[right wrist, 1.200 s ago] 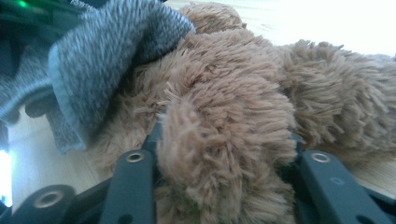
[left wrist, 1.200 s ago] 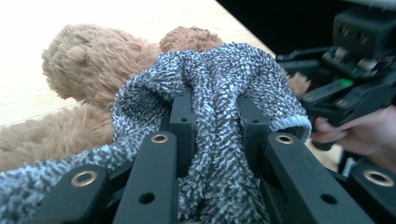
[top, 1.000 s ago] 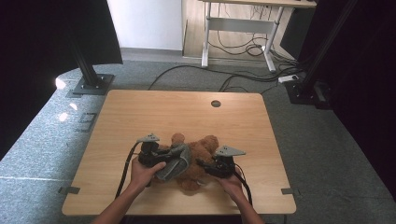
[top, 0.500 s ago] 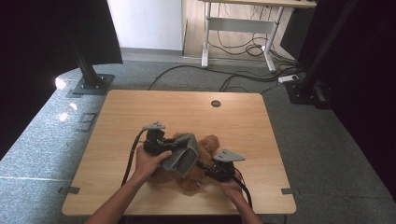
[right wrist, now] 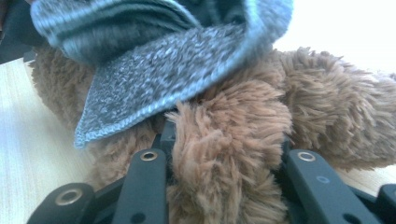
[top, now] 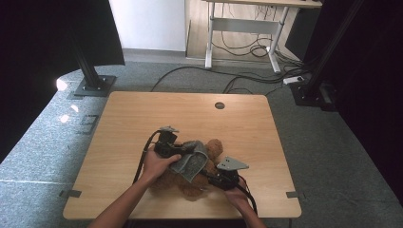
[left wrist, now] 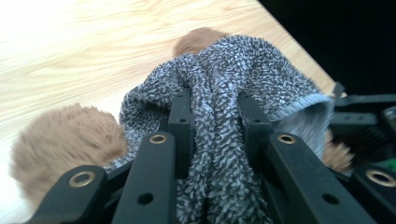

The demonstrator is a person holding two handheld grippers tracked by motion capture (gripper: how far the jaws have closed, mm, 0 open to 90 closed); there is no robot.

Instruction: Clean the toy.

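Grey carpeted room, black stands at both sides, cables on the floor behind. Light wooden surface with a round cable hole near its far edge.

Brown teddy bear lies on the near middle of the surface, between the person's two hands. Grey knitted garment sits on top of the bear, bunched and lifted at its left end.

Left tool is at the bear's left side. In the left gripper view its jaws are partly closed, pinching a gathered fold of the grey knitted garment between them; fabric spills out above and below the jaws. A brown furry part of the bear shows just beside the garment, resting on the wood.

Right tool is at the bear's right side, near the surface's front edge. In the right gripper view its jaws are partway closed around a clump of the teddy bear, fur pressed against both jaws. The garment's hem hangs over the bear just above that grip.
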